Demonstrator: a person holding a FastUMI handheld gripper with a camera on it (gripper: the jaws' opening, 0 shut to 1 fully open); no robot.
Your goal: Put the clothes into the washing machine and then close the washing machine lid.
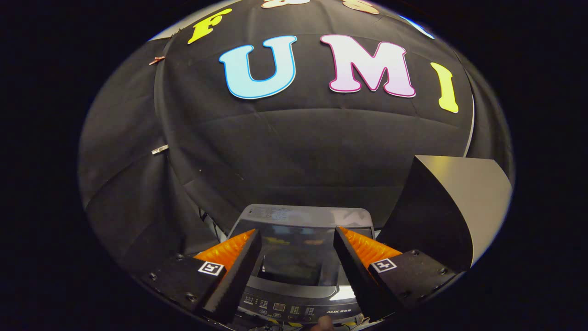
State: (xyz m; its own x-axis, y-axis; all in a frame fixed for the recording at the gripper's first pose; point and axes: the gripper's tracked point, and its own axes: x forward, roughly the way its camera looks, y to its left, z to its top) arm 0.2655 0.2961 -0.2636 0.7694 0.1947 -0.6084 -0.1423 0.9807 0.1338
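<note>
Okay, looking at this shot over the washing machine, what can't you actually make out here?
- Inside of the washing machine: its lid is down and reflective, so any clothes in it can't be made out.
- Control panel: markings too small, its ends covered by the open fingers of the hand-held gripper.
- Machine's sides and front: covered by the fingers.
- Grey board beside the machine: cut off at the edge.
</note>
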